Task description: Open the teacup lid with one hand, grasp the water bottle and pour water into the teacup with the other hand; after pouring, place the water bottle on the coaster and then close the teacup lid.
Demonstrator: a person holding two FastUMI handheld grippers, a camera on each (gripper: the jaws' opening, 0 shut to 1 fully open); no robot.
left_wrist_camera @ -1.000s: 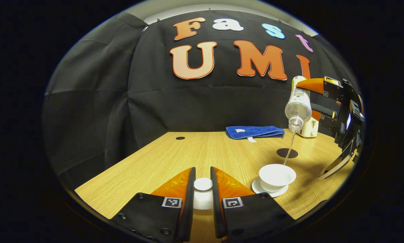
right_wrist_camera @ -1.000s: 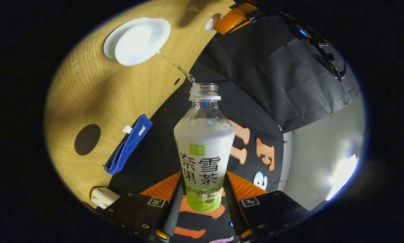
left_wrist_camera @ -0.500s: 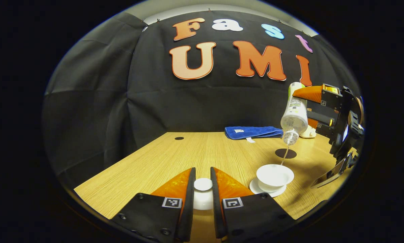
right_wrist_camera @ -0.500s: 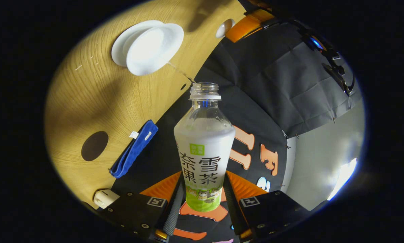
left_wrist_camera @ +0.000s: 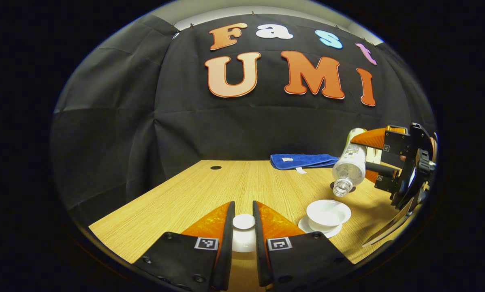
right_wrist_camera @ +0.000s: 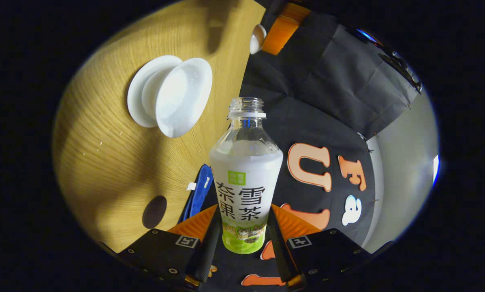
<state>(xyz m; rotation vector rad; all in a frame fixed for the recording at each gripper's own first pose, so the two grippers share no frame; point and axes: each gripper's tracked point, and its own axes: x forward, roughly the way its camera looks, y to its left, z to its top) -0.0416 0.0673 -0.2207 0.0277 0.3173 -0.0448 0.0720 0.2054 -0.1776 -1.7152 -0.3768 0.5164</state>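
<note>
- Holding the water bottle [right_wrist_camera: 245, 178] pinched between its fingers, the right tool [right_wrist_camera: 244, 239] kept it tilted, neck toward the teacup [left_wrist_camera: 328, 213].
- Coaster [left_wrist_camera: 332, 185] lay on the desk [left_wrist_camera: 210, 190] just behind the bottle, nearer the right tool.
- Left tool [left_wrist_camera: 243, 231] pinched the lid [left_wrist_camera: 243, 222].

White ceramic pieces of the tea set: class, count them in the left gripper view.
3: the white lid between the left gripper, and the white teacup on its white saucer.
</note>
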